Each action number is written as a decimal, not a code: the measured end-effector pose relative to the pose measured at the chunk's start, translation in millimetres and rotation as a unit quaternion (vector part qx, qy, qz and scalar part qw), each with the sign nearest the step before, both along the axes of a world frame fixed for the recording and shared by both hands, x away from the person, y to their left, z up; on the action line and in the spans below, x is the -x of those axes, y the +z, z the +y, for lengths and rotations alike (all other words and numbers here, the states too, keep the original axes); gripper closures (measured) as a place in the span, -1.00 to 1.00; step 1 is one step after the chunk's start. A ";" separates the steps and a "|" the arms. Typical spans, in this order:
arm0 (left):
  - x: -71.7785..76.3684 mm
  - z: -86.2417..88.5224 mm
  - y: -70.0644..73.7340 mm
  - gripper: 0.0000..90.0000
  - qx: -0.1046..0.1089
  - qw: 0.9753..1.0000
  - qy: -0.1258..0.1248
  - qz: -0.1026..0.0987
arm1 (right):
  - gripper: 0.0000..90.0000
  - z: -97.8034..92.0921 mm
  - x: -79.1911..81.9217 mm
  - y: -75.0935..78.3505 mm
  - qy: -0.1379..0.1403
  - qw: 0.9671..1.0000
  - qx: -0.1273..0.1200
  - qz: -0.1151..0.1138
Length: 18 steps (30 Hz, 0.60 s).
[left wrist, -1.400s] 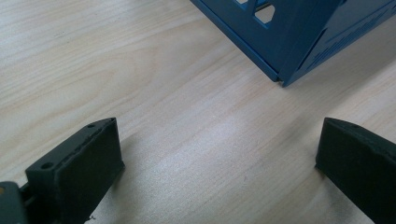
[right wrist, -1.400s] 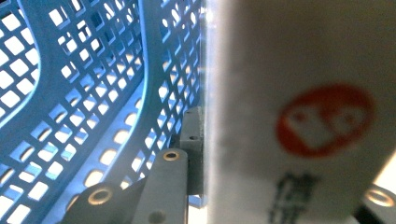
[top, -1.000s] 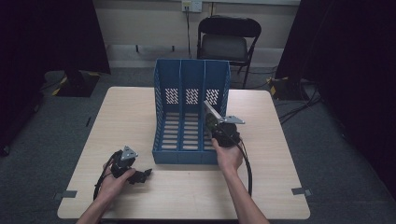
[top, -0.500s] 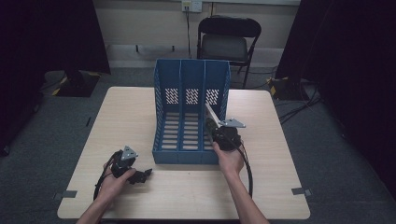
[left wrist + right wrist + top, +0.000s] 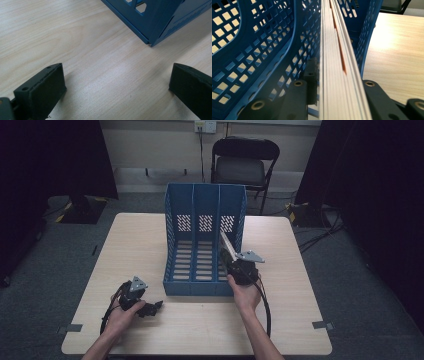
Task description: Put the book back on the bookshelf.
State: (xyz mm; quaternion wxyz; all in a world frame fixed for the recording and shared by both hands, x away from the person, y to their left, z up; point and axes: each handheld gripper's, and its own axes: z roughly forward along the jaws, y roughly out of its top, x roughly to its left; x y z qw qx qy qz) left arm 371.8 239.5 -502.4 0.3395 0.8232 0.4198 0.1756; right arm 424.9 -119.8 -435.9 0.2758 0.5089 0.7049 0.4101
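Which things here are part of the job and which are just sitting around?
In the job:
- blue plastic three-slot file holder
- thin flat book or booklet with pale page edges, clamped in the right claw and entering the holder's right-hand slot

Just there:
- left claw, open, resting on the light wooden table
- black folding chair behind the table

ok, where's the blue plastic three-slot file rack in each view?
High view: blue plastic three-slot file rack at table centre.
Left gripper view: its lower corner, top right.
Right gripper view: its perforated walls around the held sheaf.
Shared landmark: light wooden table.
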 end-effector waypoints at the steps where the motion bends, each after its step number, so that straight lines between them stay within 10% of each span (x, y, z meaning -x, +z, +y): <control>1: 0.0 -0.1 0.0 -1.00 0.000 1.000 0.000 0.000 | 0.51 0.6 0.6 -0.3 0.000 1.000 -0.001 -0.002; 18: 0.2 -0.1 0.1 -1.00 -0.001 1.000 0.000 -0.001 | 0.50 3.6 15.2 -6.4 -0.010 0.996 -0.033 -0.079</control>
